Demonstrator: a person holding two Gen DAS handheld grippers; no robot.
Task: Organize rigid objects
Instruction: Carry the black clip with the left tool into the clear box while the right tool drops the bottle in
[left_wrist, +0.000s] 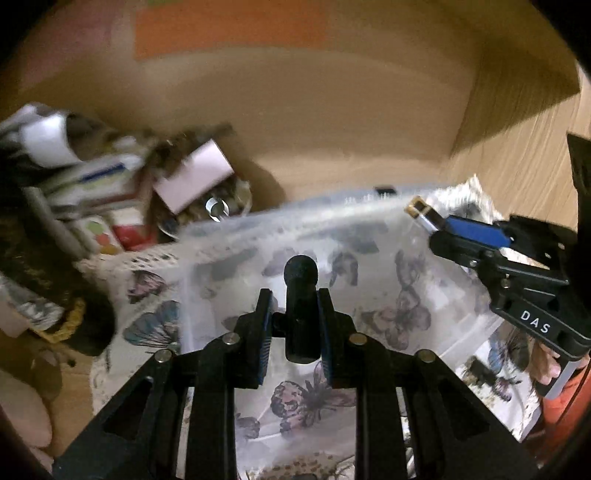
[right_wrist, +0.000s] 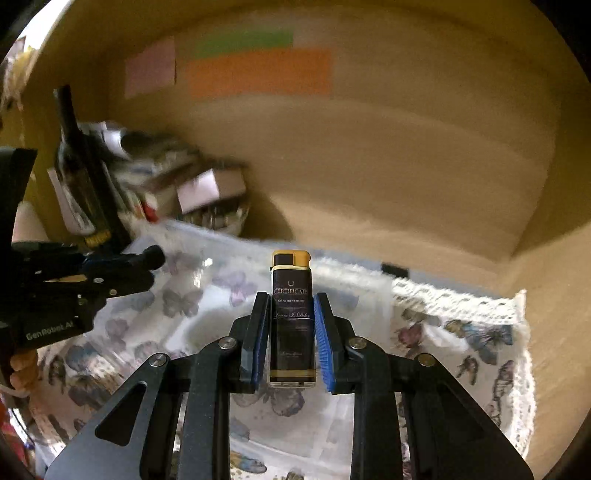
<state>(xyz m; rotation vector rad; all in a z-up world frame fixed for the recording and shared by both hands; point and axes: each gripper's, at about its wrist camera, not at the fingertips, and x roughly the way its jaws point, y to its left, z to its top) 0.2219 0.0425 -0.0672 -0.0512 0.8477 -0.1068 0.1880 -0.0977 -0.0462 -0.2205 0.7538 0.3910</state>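
Both grippers level over bin

Tan wall with coloured paper patches (blurred), warm dim light

Warm, dim indoor light in both views. Strong fisheye bending, black vignette at corners. Motion blur smeared clutter pile and clear bin rim; gripper fingers stayed sharp. Small glare spot on bin plastic.
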